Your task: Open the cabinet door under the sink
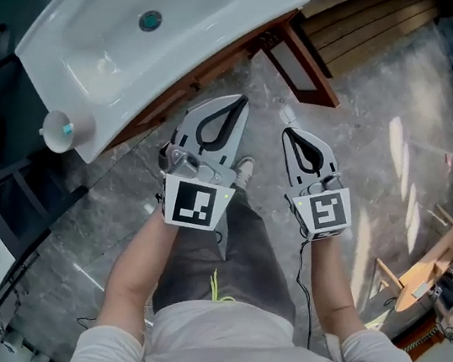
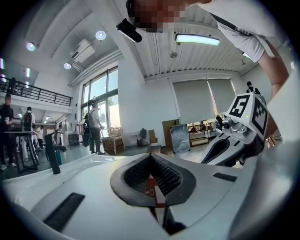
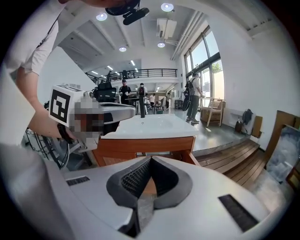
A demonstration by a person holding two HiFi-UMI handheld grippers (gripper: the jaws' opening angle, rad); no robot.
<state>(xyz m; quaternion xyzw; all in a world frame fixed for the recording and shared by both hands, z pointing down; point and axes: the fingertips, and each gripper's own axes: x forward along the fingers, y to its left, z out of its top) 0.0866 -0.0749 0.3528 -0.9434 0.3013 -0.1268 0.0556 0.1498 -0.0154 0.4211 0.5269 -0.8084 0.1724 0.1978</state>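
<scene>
A white sink [image 1: 184, 21] sits on a wooden cabinet [image 1: 216, 62]. The cabinet door [image 1: 301, 62] at its right end stands swung outward over the floor. My left gripper [image 1: 238, 104] is shut and holds nothing, its tips just below the cabinet front. My right gripper [image 1: 286, 117] is also shut and holds nothing, a little below and left of the door. In the right gripper view, my right gripper [image 3: 150, 159] points at the cabinet [image 3: 140, 147] under the sink [image 3: 154, 124], with the door's edge [image 3: 191, 157] at the right. My left gripper [image 2: 151, 155] points up past the faucet [image 2: 54, 159].
A white cup [image 1: 59, 130] stands on the sink's near left corner. Dark racks [image 1: 8, 202] stand at the left, wooden steps [image 1: 368, 0] behind the door, and wooden furniture [image 1: 420, 273] at the lower right. The floor [image 1: 389, 133] is grey stone. People stand far off.
</scene>
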